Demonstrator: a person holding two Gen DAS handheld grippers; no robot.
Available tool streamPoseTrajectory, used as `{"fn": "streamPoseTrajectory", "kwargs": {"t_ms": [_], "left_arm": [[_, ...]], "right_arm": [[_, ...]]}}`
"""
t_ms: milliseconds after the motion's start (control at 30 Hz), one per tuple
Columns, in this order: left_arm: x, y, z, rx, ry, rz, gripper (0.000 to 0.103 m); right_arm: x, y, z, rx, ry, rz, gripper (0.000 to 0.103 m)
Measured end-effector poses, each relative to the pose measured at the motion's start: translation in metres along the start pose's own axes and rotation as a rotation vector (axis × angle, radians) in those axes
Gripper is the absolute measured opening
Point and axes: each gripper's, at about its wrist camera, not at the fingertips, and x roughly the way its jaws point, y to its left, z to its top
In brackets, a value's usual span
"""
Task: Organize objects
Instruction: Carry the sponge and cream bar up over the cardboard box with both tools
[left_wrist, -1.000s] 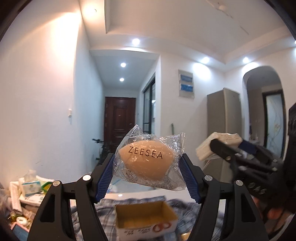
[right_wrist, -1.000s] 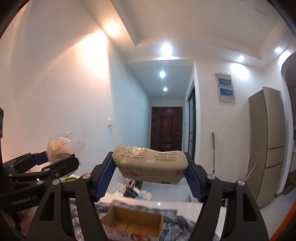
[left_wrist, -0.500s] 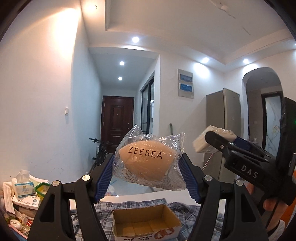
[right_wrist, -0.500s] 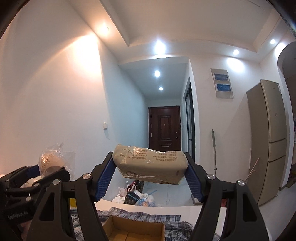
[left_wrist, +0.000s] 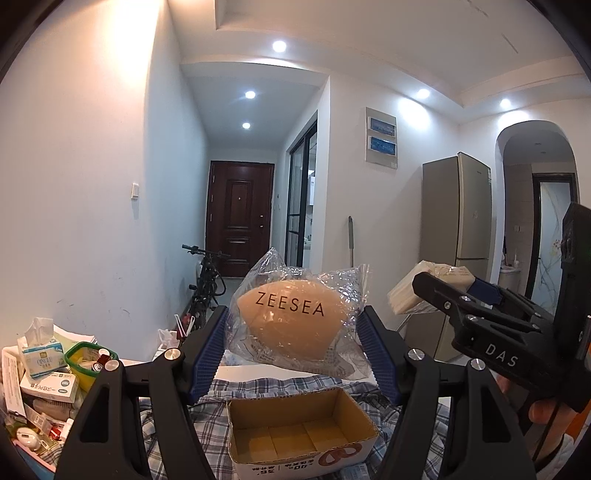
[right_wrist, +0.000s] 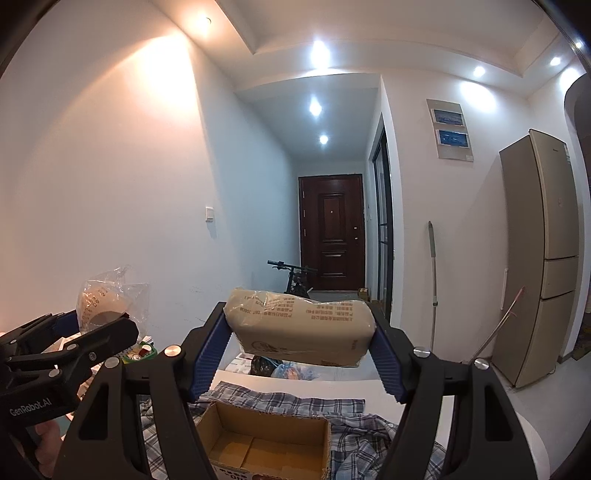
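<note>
Left wrist view first: my left gripper (left_wrist: 295, 354) is clamped on the sponge (left_wrist: 291, 325), a tan egg-shaped piece printed ZEESEA, sealed in a crinkled clear bag. Both blue pads (left_wrist: 207, 354) press the bag's sides, and the sponge hangs in the air above the box (left_wrist: 299, 432). That box is open cardboard, nothing inside that I can see, sitting on a plaid cloth (left_wrist: 166, 417) spread over a white table (left_wrist: 236, 371).

Off to the right in the same view I see my right gripper (left_wrist: 432, 291) side-on, gripping the pack (left_wrist: 410, 288), a pale wrapped block, with a hand (left_wrist: 546, 417) on its handle near the frame's edge.

From the right wrist, the pack (right_wrist: 301, 326) sits crosswise between the blue pads (right_wrist: 210, 354), pinched at both ends and tilted a little, with printed text on its wrapper. It too is held in the air, above the far edge of the box (right_wrist: 266, 439). At the left my left gripper (right_wrist: 99, 321) shows with the bagged sponge (right_wrist: 103, 306) in its tips.

On the table's left end lies a heap of clutter (left_wrist: 48, 380): a tissue pack, small cartons and a green tub. Behind the table I see a bicycle (left_wrist: 207, 284) in the hallway, a dark door (left_wrist: 240, 218) at its end, and a fridge (left_wrist: 458, 254) against the right wall.
</note>
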Motion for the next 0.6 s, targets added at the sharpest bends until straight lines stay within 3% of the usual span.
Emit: {"fn": "streamPoseTrajectory", "kwargs": {"t_ms": [167,400,600], "left_arm": [[0.019,0.003,-0.005,0.000,0.045,0.014,0.071],[0.064,0.017,-0.021,-0.032,0.155,0.053,0.071],[0.103,0.025,-0.052,-0.032,0.268,0.052,0.071]], "right_arm": [[0.014,-0.007,-0.005,0.042,0.032,0.014,0.070],[0.053,-0.016,-0.027,0.084,0.173,0.029,0.070],[0.067,-0.025,-0.031,0.062,0.185,-0.034,0.070]]}}
